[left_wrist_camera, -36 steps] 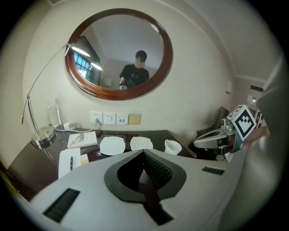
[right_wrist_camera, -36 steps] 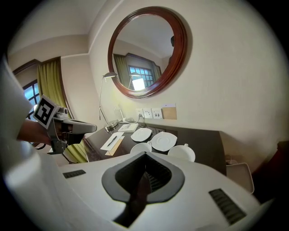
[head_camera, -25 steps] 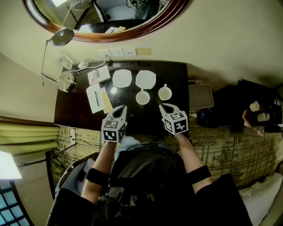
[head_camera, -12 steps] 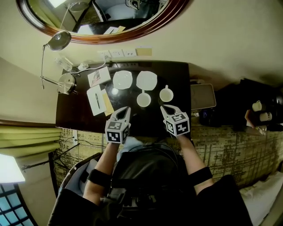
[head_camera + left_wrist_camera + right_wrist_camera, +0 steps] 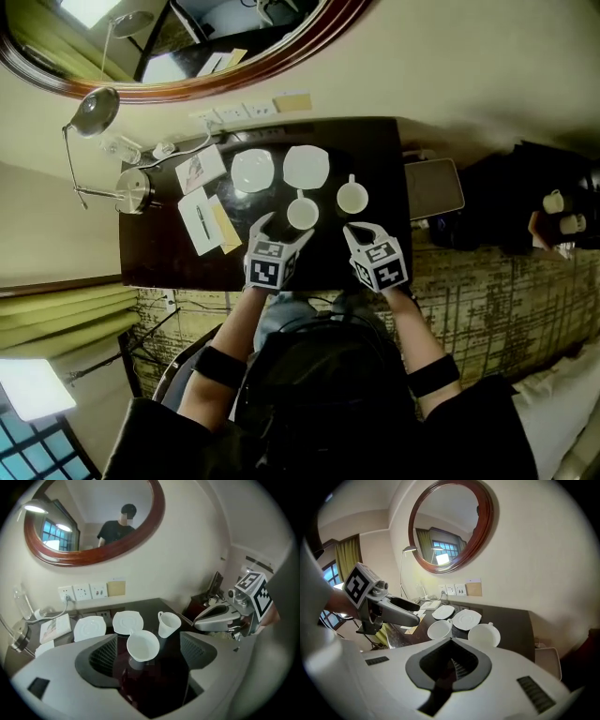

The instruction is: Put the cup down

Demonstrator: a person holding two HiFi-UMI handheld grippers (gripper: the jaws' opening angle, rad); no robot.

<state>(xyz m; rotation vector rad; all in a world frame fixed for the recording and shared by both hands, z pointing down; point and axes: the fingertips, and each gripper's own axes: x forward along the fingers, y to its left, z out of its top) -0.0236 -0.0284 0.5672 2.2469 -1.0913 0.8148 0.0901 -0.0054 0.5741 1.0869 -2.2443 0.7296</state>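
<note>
One cup btwn L fingers, just opening.

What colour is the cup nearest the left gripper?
The cup is plain white; left gripper view shows it best.

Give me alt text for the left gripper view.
Jaws of the left gripper have just been opening and stand around a white cup on the table, not touching it. Behind sit a second cup and two saucers; the right gripper is at right.
</note>
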